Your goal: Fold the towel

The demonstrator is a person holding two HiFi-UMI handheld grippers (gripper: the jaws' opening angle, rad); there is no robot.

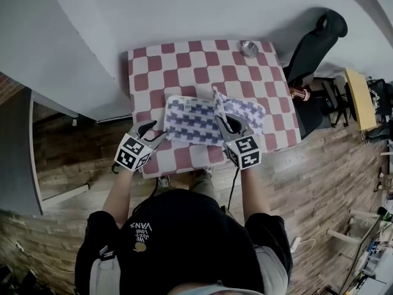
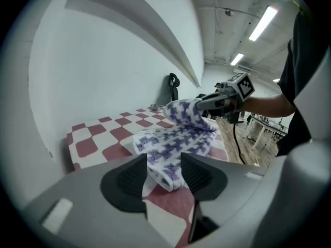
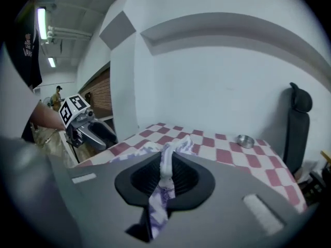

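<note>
A purple-and-white houndstooth towel lies on the red-and-white checkered table, near its front edge. My right gripper is shut on one of its edges and holds that edge up over the middle of the towel. In the right gripper view a strip of towel runs pinched between the pads of the right gripper. My left gripper hovers open at the towel's front left corner. In the left gripper view the near end of the towel shows in the gap of the left gripper.
A small metal bowl sits at the table's far right corner. A black office chair stands to the right of the table, and a yellow side table beyond it. A white wall runs behind the table.
</note>
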